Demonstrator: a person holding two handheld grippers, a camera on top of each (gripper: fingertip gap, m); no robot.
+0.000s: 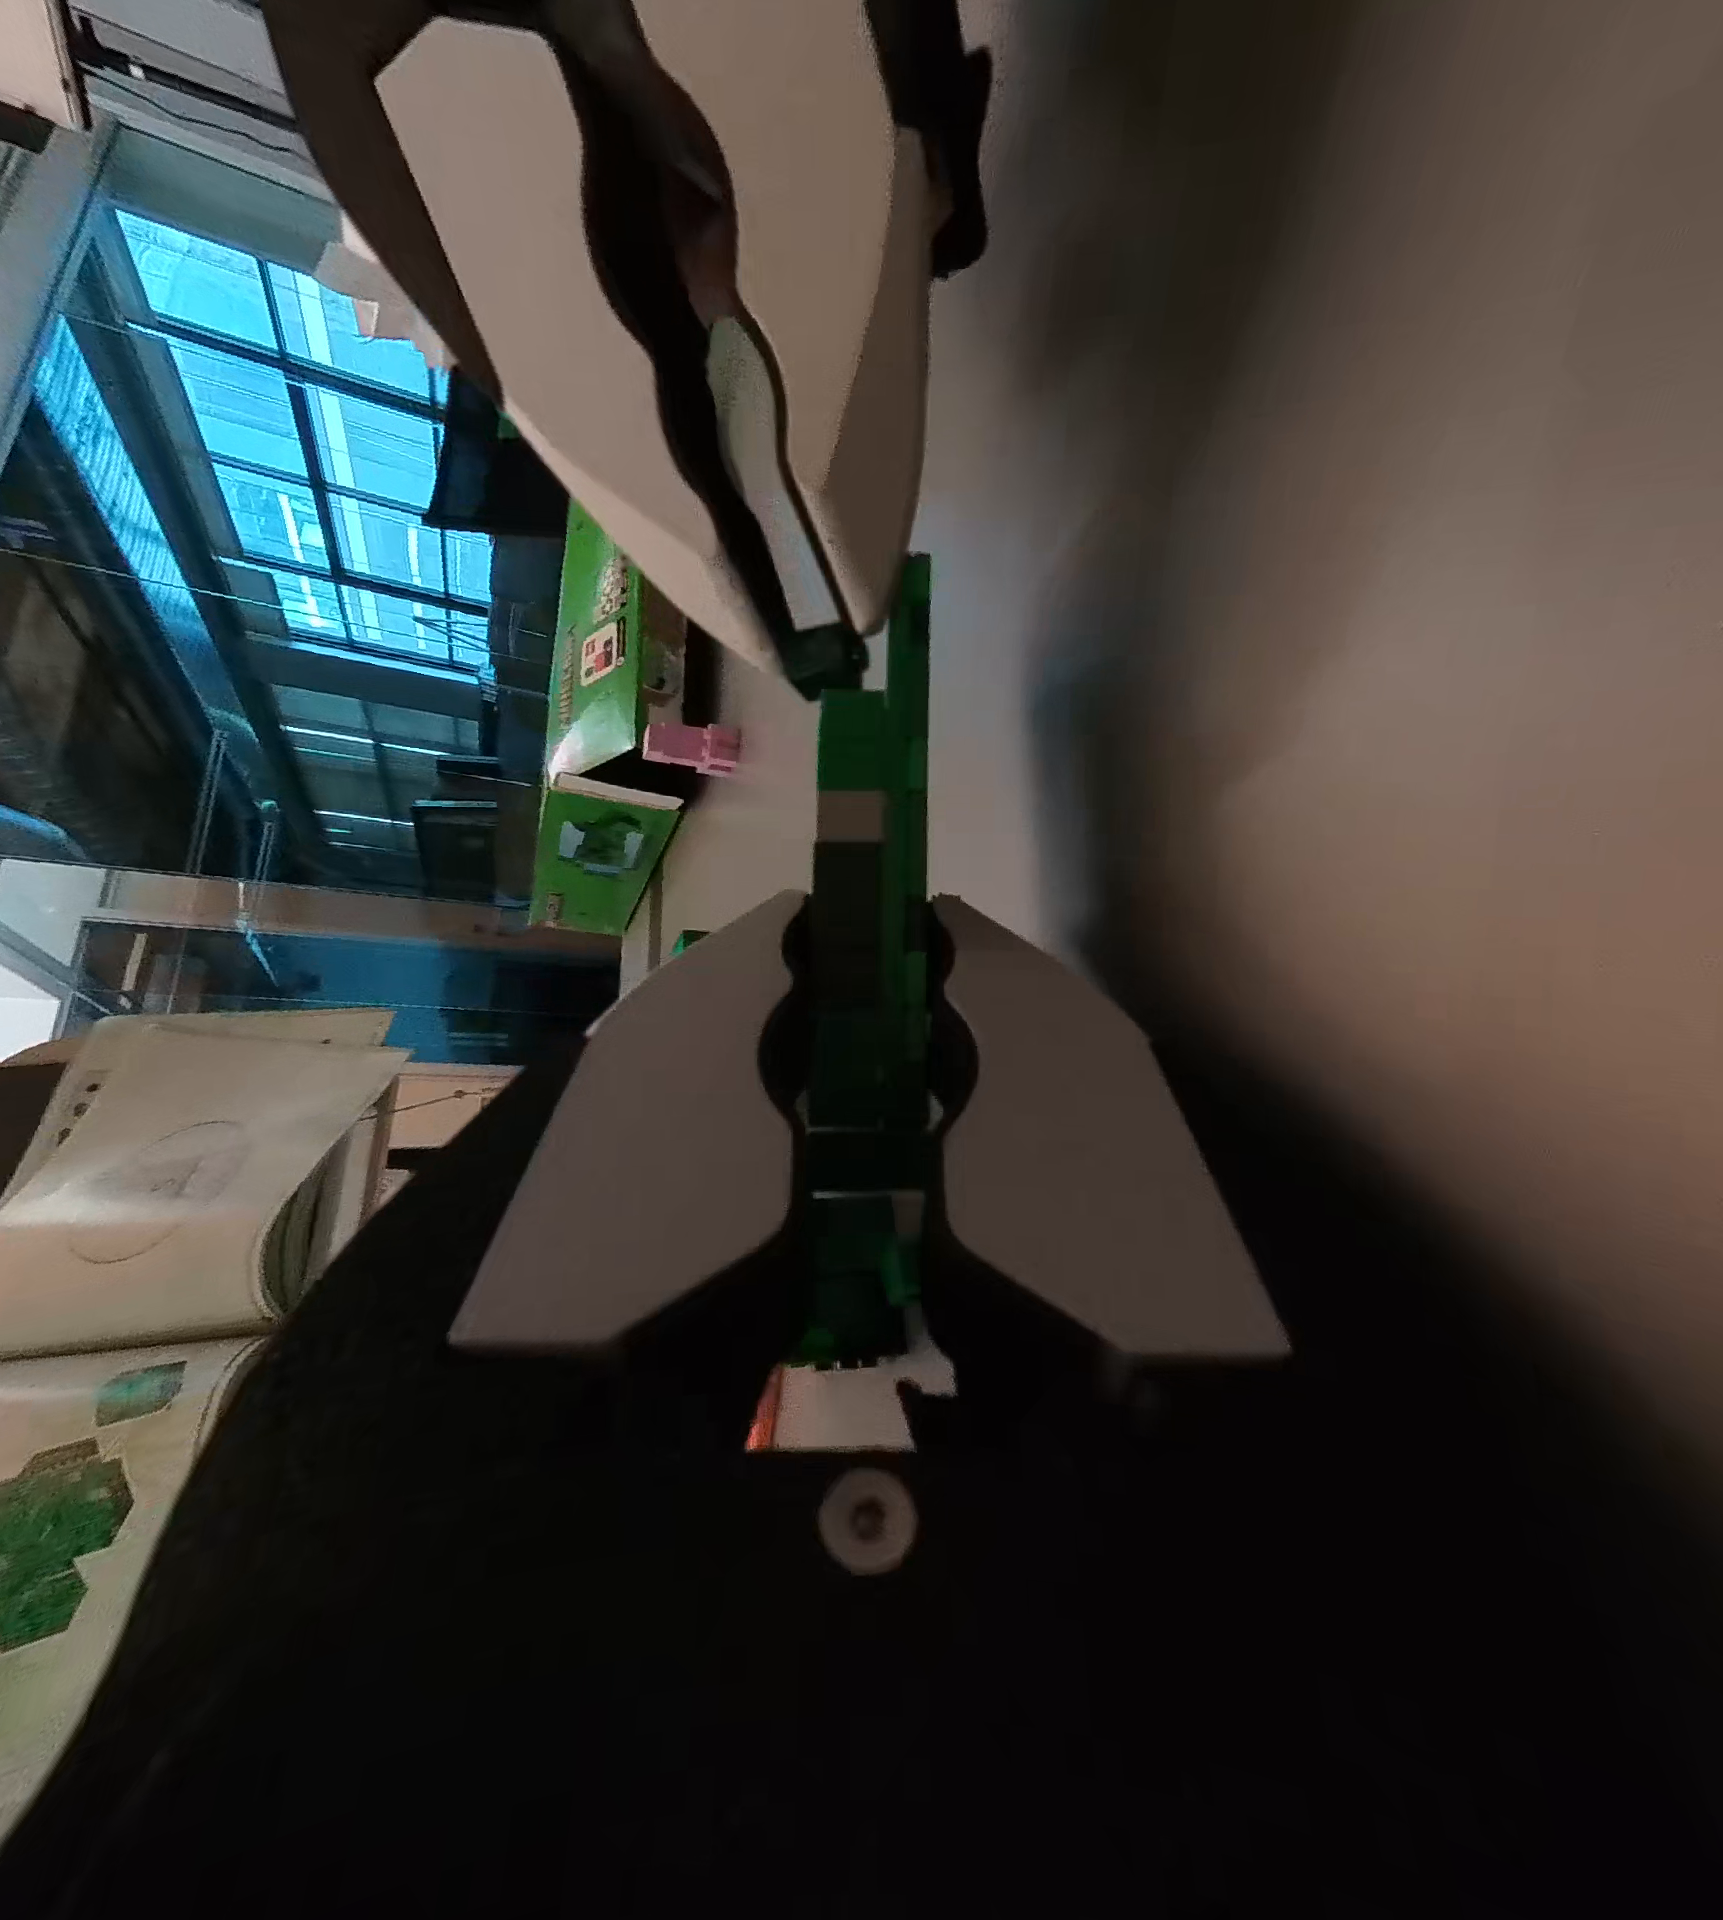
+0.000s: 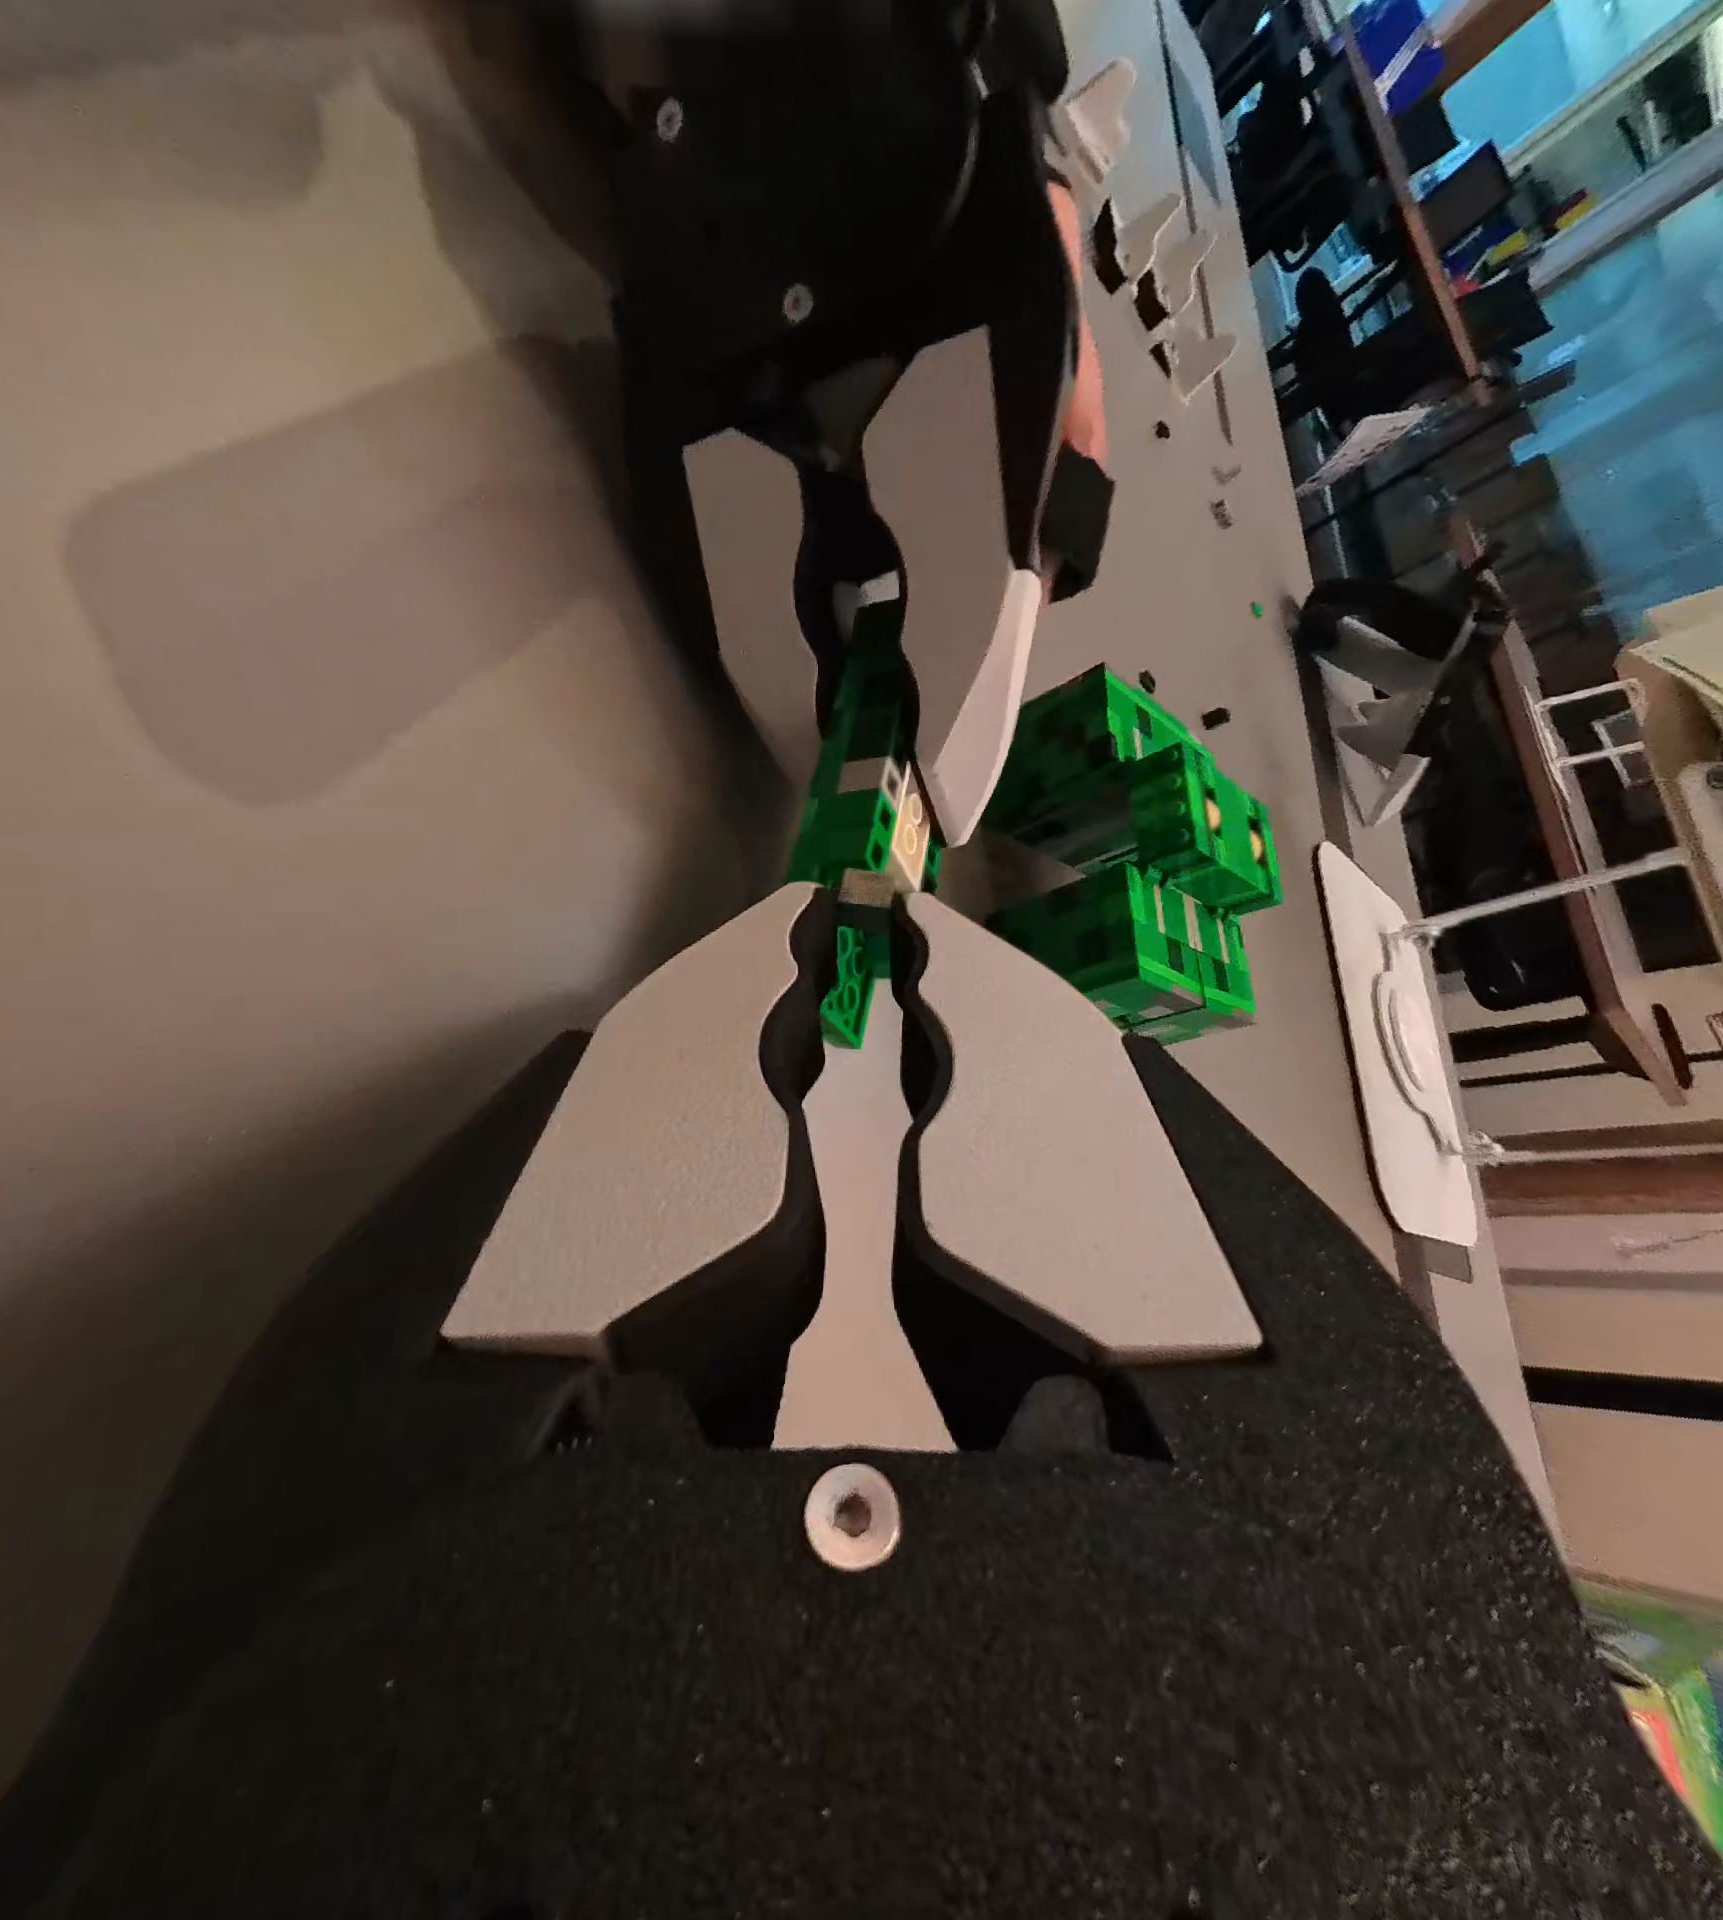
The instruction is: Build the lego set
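Note:
My left gripper point(image 1: 867, 914) is shut on a long green lego panel point(image 1: 904, 727), seen edge-on and held up off the table. My right gripper point(image 1: 826, 649) comes in from the top of the left wrist view and meets the panel's far end. In the right wrist view my right gripper point(image 2: 862, 904) is shut on a small grey piece point(image 2: 867, 886) at the end of the panel point(image 2: 857, 727). A green plate point(image 2: 846, 987) shows between its fingers. The left gripper point(image 2: 878, 821) holds the panel from the far side.
A larger green lego build point(image 2: 1127, 862) sits on the grey table point(image 2: 1200, 520) just right of the grippers. A white pad with a clear stand point(image 2: 1397, 1039) lies near the table edge. A green box point(image 1: 597, 644), a pink piece point(image 1: 691, 746) and an open instruction book point(image 1: 109, 1195) lie to the left.

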